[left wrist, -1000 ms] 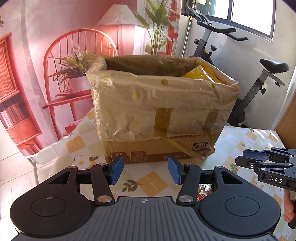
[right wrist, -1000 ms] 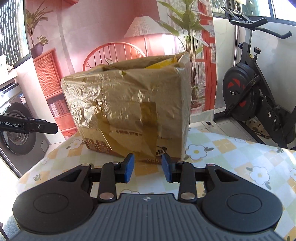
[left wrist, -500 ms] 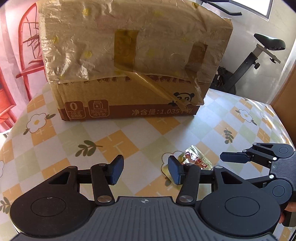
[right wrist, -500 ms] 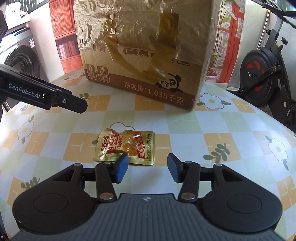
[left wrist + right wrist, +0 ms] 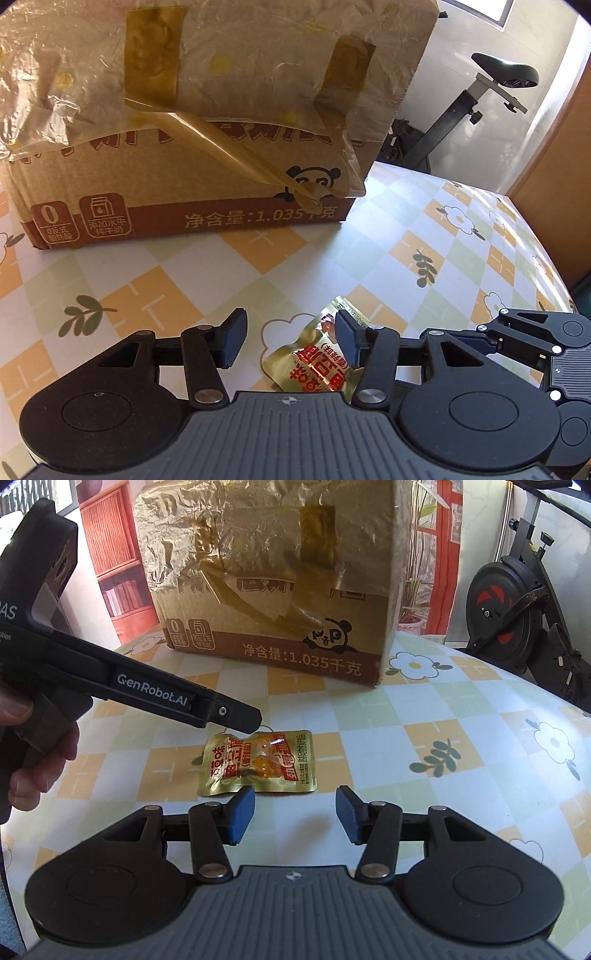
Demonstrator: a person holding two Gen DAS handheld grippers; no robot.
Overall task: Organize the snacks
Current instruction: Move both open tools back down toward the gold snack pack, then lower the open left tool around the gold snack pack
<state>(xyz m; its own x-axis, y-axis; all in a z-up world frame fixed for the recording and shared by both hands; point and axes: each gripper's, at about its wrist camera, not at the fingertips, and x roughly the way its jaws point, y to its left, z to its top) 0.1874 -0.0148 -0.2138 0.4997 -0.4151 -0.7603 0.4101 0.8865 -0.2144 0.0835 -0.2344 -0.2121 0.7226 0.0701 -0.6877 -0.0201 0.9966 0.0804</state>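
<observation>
A gold snack packet (image 5: 258, 762) with red print lies flat on the flowered tablecloth (image 5: 461, 716), in front of a tall cardboard box (image 5: 295, 572) wrapped in plastic film and tape. My right gripper (image 5: 295, 814) is open just short of the packet's near edge, with nothing between its fingers. My left gripper (image 5: 291, 338) is open too. The packet (image 5: 314, 365) lies on the cloth under it, close to the right-hand finger, and the pads do not press it. In the right wrist view the left gripper (image 5: 240, 718) hovers over the packet's far left corner. The right gripper (image 5: 487, 334) shows at the left view's right edge.
The box (image 5: 207, 110) blocks the far side of the table. An exercise bike (image 5: 517, 602) stands beyond the table's right edge, its saddle (image 5: 506, 72) in the left view. A wooden panel (image 5: 554, 155) rises at far right. A hand (image 5: 33, 753) holds the left gripper.
Both grippers have dropped and tilted down toward the table, so the box top left view and the packet appeared. The right jaws widened. The left gripper came over the packet.
</observation>
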